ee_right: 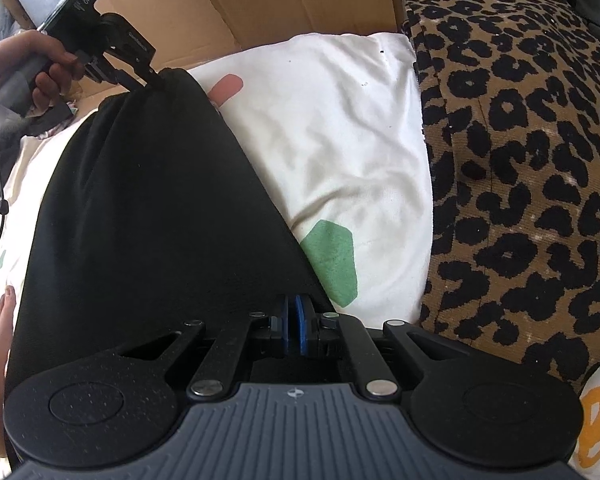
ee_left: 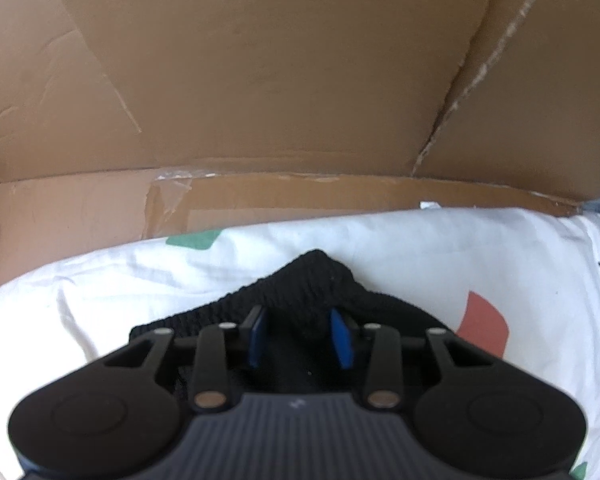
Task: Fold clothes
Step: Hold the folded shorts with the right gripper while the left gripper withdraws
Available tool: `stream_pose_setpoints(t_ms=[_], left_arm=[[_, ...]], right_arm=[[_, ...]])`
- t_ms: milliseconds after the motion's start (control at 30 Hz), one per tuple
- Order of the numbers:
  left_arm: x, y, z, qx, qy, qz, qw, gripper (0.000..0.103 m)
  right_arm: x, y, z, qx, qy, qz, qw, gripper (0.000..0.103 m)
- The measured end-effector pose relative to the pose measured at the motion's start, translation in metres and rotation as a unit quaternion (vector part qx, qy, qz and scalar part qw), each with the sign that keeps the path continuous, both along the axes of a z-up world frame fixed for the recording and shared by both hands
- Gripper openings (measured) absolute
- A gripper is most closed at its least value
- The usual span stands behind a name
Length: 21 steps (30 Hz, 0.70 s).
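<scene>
White patterned bedding (ee_right: 332, 152) carries a soft, limp black garment (ee_right: 152, 216) stretched between the grippers. Left gripper (ee_left: 300, 336) has its jaws partly parted around a bunched ribbed edge; right gripper (ee_right: 296, 330) is pinched tight on the near corner. Corners likely give the surest hold.

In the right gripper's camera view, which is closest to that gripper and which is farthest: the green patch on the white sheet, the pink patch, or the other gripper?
From the right gripper, nearest first:
1. Green patch, just ahead, slightly right.
2. Pink patch, far up the white sheet.
3. Left gripper, upper left, at the black garment's far end; roughly level with the pink patch, too close to call.
</scene>
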<state>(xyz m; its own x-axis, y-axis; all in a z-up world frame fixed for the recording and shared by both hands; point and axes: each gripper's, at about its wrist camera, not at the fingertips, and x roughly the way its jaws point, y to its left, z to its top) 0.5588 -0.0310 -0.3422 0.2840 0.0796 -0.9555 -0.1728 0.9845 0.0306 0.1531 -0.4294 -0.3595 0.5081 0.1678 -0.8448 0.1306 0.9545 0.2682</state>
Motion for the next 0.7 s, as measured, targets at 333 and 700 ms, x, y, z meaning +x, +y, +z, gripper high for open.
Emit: stream_pose_setpoints(t_ms=[333,700], left_arm=[[-0.020,-0.001,0.043,0.013,-0.022,-0.050,0.9984,0.036],[-0.058,0.012,0.079,-0.004,-0.062,-0.025,0.9977,0.037]], right_arm=[[-0.013,-0.010,0.003,0.002,0.000,-0.004,1.000,0.010],[-0.017,-0.012,0.018,-0.002,-0.012,-0.009,1.000,0.010]])
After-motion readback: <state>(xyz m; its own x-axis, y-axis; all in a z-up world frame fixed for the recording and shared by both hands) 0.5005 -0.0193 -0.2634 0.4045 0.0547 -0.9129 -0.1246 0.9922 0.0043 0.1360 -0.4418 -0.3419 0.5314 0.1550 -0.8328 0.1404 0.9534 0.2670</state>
